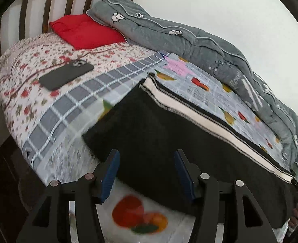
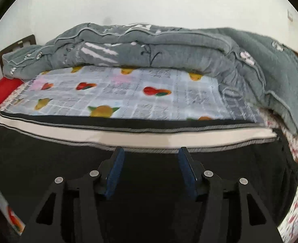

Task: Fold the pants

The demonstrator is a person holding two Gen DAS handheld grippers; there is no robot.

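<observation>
Black pants (image 1: 159, 129) with a white side stripe lie flat on the bed. In the left wrist view they run from the centre to the lower right. My left gripper (image 1: 146, 174) is open and empty, above the pants' near left end. In the right wrist view the pants (image 2: 47, 151) fill the lower half, with the white stripe along their far edge. My right gripper (image 2: 151, 172) is open and empty, just above the black cloth near the stripe.
A fruit-print sheet (image 2: 128, 93) covers the bed. A grey quilt (image 2: 169, 48) is bunched along the wall side. A dark phone (image 1: 66, 74) and a red pillow (image 1: 86, 31) lie toward the wooden headboard (image 1: 47, 2).
</observation>
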